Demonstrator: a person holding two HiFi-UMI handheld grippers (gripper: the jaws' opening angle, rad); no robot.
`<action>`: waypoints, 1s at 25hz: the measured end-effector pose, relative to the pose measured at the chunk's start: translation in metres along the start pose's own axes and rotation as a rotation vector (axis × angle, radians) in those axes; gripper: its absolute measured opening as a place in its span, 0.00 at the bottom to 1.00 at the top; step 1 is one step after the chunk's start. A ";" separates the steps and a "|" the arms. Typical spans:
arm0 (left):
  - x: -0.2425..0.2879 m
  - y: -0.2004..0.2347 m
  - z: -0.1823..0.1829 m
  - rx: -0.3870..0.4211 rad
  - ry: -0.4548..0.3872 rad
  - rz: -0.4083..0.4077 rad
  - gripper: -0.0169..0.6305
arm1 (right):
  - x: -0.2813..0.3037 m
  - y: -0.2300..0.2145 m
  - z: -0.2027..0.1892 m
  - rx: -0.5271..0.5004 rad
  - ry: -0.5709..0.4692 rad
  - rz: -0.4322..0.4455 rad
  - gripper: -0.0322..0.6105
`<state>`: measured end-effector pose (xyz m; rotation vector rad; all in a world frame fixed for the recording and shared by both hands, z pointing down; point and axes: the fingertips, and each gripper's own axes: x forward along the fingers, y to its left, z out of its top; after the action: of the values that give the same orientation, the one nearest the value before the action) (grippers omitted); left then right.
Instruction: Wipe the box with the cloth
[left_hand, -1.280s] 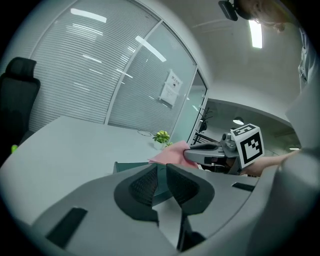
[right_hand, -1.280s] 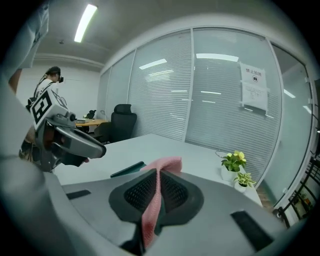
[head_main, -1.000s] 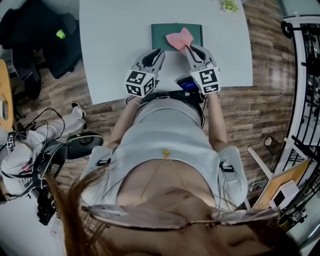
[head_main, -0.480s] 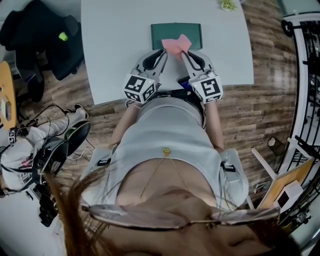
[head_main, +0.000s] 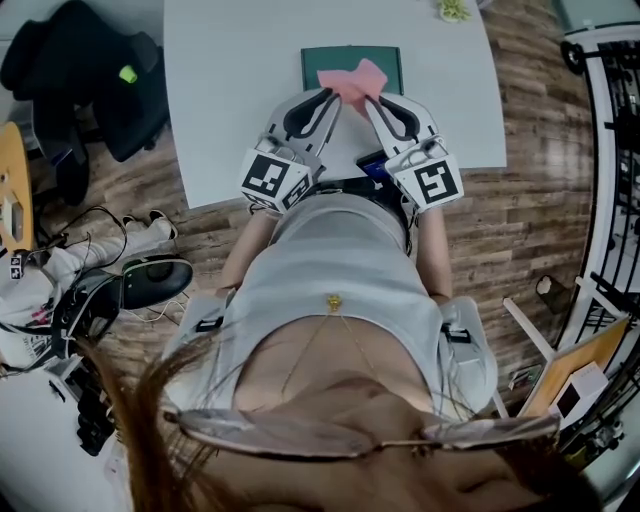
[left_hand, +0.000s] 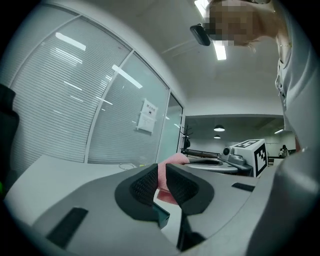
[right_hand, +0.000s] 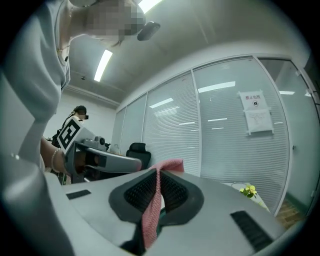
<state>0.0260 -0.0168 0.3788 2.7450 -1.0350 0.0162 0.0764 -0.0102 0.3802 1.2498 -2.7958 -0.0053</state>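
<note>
Looking down, head view: pink cloth (head_main: 352, 78) on green box (head_main: 311, 60) on bench (head_main: 230, 90); left tool (head_main: 333, 97), right tool (head_main: 368, 100) meet at it. Left gripper view: jaws pinch cloth edge. Right gripper view: jaws clamp fold, tail hanging. We judge cloth soft, limp, light; best held by edges.

Bright, even light from ceiling strip lights (right_hand: 104, 64); heavy fisheye bending, dark corners, soft foreground.
</note>
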 end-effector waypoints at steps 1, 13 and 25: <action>0.000 -0.002 0.006 0.005 -0.012 -0.003 0.13 | -0.001 0.001 0.005 -0.008 -0.006 0.002 0.09; -0.005 -0.003 0.021 0.043 -0.026 0.007 0.13 | 0.004 0.009 0.013 -0.037 0.001 -0.008 0.09; -0.004 -0.004 0.014 0.035 -0.019 0.010 0.12 | 0.005 0.010 0.009 -0.039 0.015 -0.011 0.09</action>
<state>0.0250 -0.0145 0.3637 2.7770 -1.0634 0.0101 0.0651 -0.0072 0.3715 1.2507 -2.7626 -0.0512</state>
